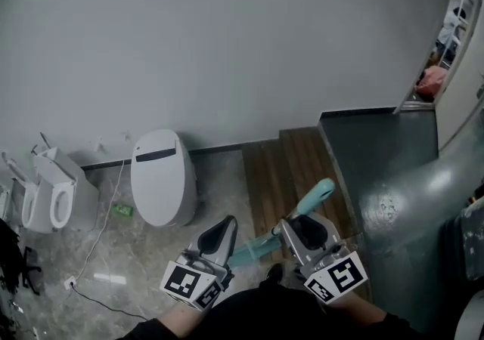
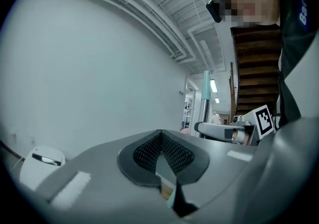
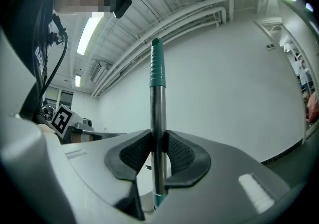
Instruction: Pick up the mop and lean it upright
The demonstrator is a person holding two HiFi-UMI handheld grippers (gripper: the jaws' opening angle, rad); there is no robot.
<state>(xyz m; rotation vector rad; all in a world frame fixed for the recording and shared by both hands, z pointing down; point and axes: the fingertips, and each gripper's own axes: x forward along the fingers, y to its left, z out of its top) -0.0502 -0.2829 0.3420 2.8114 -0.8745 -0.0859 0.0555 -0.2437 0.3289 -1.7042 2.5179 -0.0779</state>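
The right tongs (image 3: 158, 156) are clenched on the mop (image 3: 158, 113), their ribbed pads (image 3: 182, 156) pressing on either side of the bare steel part of the pole; a teal sleeve covers the pole's top end and another teal stretch begins just under the pads; the left tongs (image 2: 160, 134) are closed with the pad tips meeting and nothing pinched between them; a sliver of teal shows low in the gap behind them, probably the lower pole, though I cannot tell whether it touches; the mop's head is in no view. The pole looks stiff and light, yet it is long, so I judge that the hidden head end will pull as a lever; the polished steel is likely slippery under rubber, and the teal sleeve should give a surer hold; a second hold lower down with the free tongs would steady it. The pale wall (image 1: 227, 44) looks smooth and the floor (image 1: 136, 255) looks like glossy stone, so a leaned pole may slide at its foot. No bucket is in sight; the only vessels are a toilet (image 1: 159, 176) near the wall, lid down and contents hidden, and an open toilet (image 1: 49, 195) farther left, whose bowl shows nothing that I can make out; wooden steps (image 1: 287, 172) lie just ahead of the right tongs.
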